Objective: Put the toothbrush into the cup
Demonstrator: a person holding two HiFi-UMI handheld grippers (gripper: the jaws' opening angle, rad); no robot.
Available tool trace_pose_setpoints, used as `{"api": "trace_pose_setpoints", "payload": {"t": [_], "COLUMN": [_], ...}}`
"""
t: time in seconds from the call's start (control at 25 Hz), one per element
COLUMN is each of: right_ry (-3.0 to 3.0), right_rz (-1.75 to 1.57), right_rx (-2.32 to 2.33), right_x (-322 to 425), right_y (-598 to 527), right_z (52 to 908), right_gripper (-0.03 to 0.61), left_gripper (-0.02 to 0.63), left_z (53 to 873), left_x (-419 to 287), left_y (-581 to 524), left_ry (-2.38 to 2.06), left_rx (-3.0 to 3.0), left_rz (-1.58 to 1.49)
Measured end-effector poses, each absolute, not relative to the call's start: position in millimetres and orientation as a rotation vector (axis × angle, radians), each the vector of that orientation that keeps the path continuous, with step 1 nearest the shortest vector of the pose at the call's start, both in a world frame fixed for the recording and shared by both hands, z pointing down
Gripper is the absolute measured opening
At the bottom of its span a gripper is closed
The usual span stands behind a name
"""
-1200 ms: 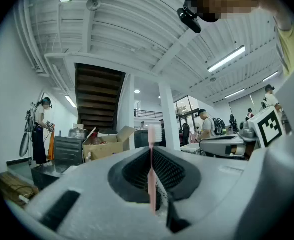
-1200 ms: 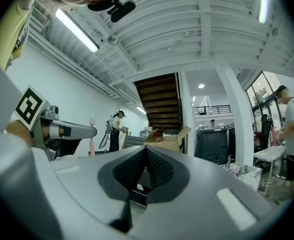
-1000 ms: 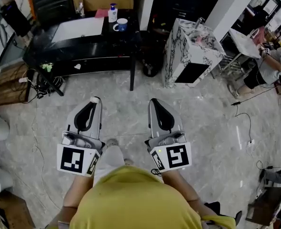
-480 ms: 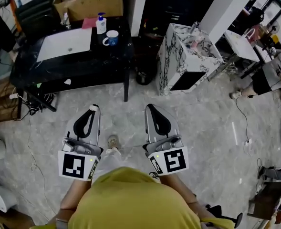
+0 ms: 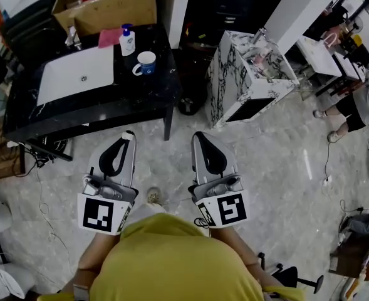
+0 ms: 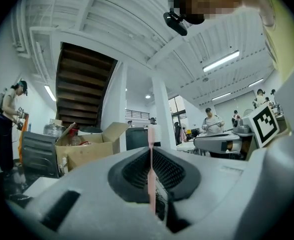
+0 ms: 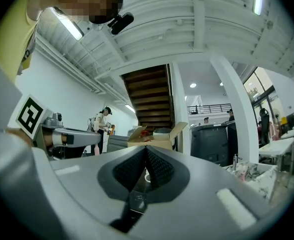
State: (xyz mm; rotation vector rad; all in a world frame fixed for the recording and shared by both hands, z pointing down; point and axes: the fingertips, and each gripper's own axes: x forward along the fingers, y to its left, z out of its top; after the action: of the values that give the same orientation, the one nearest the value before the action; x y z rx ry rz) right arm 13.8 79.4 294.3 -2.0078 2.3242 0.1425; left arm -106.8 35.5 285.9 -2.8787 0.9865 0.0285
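Left hand-held gripper (image 6: 150, 151): pads pressed together on a thin pink toothbrush (image 6: 150, 176), which stands upright in the pinch with its top poking above the jaw tips. Seen from the head view, this hand-held gripper (image 5: 126, 138) is held out low in front of the body and over the floor (image 5: 171, 162).

Right hand-held gripper (image 7: 146, 150): pads pressed together with nothing in them. It sits beside the left one (image 5: 200, 137), and the two are apart and roughly parallel.

Containers:
- The cup (image 5: 146, 63) is white with blue on its side. It stands upright on the black surface (image 5: 121, 96), well ahead of both tips. Its inside looks pale; contents cannot be told.
- A cardboard box (image 5: 112, 8) sits at the far edge with its flaps open, holding clutter too small to name.

Around:
- A pump bottle (image 5: 127, 41) stands just behind the cup.
- A pink item (image 5: 108, 37) lies beside the bottle.
- A white panel (image 5: 76, 75) lies flat to the cup's left.
- A marble-patterned block (image 5: 244, 74) stands to the right of the surface, beyond the right hand-held gripper.
- Cables (image 5: 40, 152) lie under the surface's left end.
- A person (image 5: 359, 102) is at the far right.
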Motion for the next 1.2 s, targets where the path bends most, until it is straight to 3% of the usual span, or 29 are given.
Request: {"api": "trace_pose_setpoints", "payload": {"t": [0.68,1.2], "right_ry": [2.367,2.517], "right_rz": [0.096,0.095], "right_rx": [-2.022,-1.831], "right_x": [12,33], "right_y": [-4,-138], "right_z": [318,315], "right_gripper": [0.012,0.012], "left_gripper": [0.014,0.014], "left_z": [309,297], "left_x": [-118,-80], "left_y": [-42,-151], "left_ry": [1.066,1.182], "left_rx": [-2.923,-2.876], "left_rz": [0.031,0.080]}}
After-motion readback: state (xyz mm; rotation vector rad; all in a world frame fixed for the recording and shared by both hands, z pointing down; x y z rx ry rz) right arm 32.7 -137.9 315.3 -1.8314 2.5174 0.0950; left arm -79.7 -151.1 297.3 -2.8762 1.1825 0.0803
